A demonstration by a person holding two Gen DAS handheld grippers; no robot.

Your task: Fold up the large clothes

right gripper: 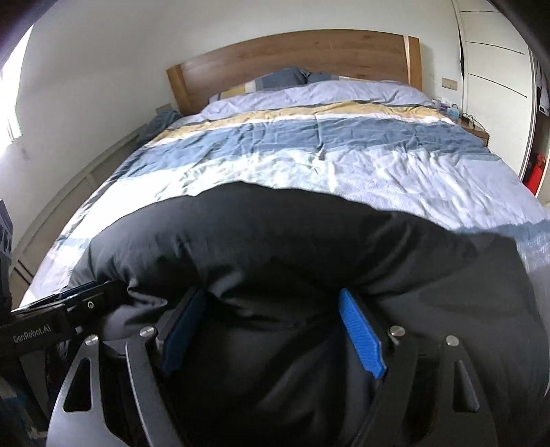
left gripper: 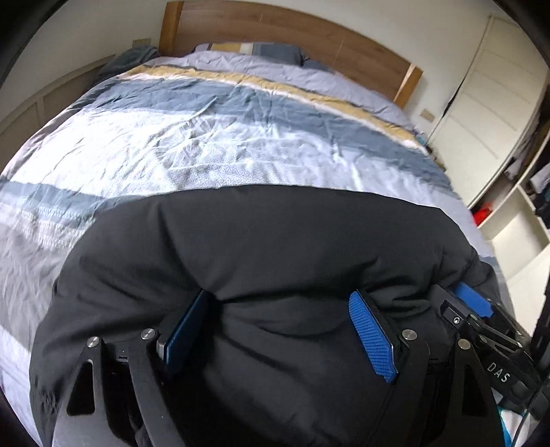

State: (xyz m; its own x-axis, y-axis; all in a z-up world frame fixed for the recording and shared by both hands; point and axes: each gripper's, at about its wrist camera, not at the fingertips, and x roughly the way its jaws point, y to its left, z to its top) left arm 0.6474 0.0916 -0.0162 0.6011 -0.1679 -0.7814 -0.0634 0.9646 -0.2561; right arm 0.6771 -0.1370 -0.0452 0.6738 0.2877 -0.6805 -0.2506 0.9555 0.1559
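A bulky black padded jacket [left gripper: 257, 233] fills the lower half of the left wrist view and lies bunched over the foot of the bed. My left gripper [left gripper: 280, 295] stands wide, its blue pads [left gripper: 371, 337] pressed into a thick fold of the jacket. In the right wrist view the same jacket [right gripper: 275, 233] bulges between the pads of my right gripper [right gripper: 271, 292], which grips another thick fold. The two grippers sit side by side: the right one [left gripper: 471, 302] shows at the left view's right edge, the left one [right gripper: 79, 292] at the right view's left edge.
The bed carries a striped blue, white and yellow duvet [right gripper: 309, 154] with pillows [right gripper: 285, 79] under a wooden headboard [left gripper: 275, 27]. A white wardrobe [left gripper: 481, 103] and open shelves [left gripper: 508, 223] stand to the right. A nightstand [right gripper: 476, 129] sits by the headboard.
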